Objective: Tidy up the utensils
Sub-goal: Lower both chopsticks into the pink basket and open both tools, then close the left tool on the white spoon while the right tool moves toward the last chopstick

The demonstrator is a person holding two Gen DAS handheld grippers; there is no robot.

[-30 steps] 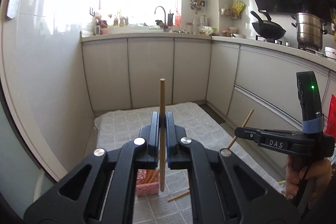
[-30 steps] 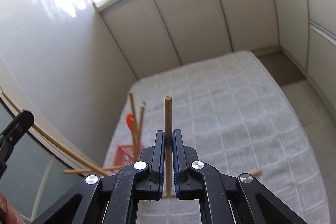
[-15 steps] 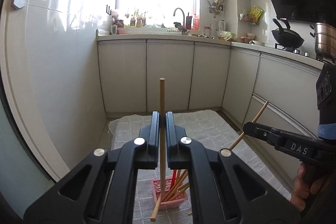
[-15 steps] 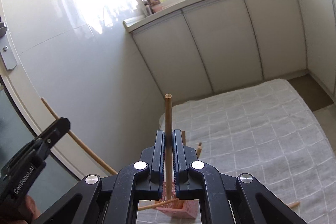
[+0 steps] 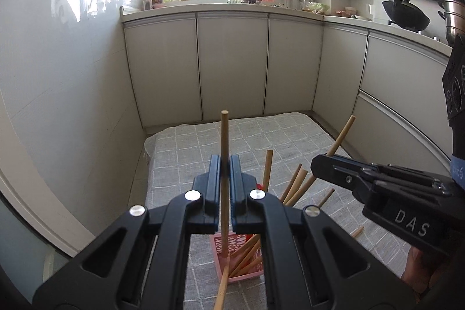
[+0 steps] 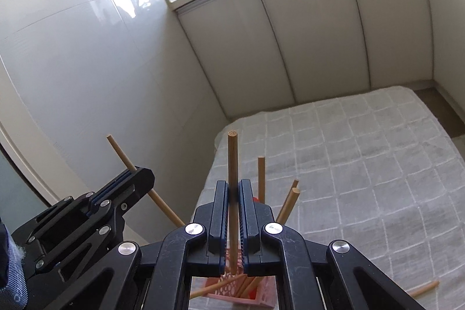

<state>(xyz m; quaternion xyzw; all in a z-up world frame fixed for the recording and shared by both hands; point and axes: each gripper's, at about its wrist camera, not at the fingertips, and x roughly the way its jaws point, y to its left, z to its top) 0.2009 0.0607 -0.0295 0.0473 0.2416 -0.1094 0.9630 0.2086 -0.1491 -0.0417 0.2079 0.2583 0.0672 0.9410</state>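
Over the pink basket point(image 5: 232, 257) you had both grippers, left point(image 5: 224, 164) and right point(image 6: 233, 188), each pinching one chopstick point(image 5: 224, 135); several sticks point(image 5: 293, 188) stood inside, two strays point(image 6: 421, 289) remained on the cloth point(image 6: 363, 150).

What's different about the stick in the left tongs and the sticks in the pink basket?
The left tongs' stick is pinched upright in the air; the basket's sticks stand loose, leaning at different angles. The held stick's lower end hangs above the basket rim, while the others rest inside. All look like the same plain wooden sticks.
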